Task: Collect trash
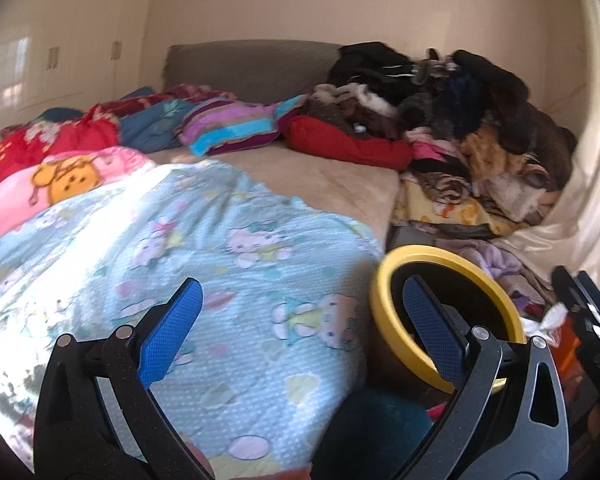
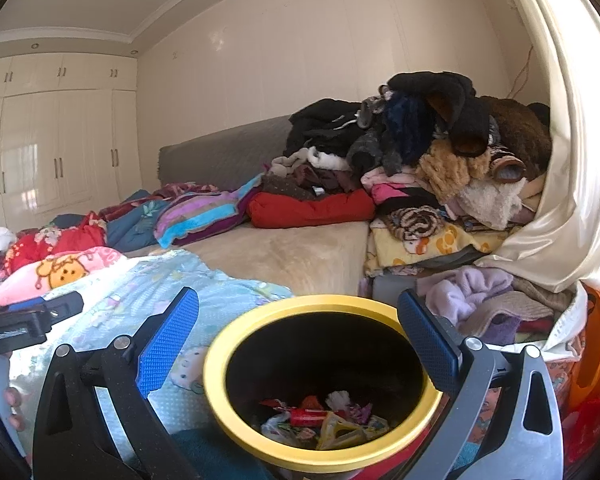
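Right wrist view: trash [image 2: 324, 420] in yellow-rimmed bin [image 2: 228, 344] between spread, empty jaws.

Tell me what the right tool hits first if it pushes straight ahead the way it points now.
Most likely the yellow-rimmed trash bin: the open right tool points at its mouth, with wrappers lying at the bottom. Depth is unclear, so the far rim may come first.

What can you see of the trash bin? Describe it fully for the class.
The bin is round with a thick yellow rim and a dark inside. It stands upright and open, with no lid, beside the bed. Crumpled wrappers, red, white and yellow, lie at its bottom. The open right gripper hovers over its mouth without touching it.
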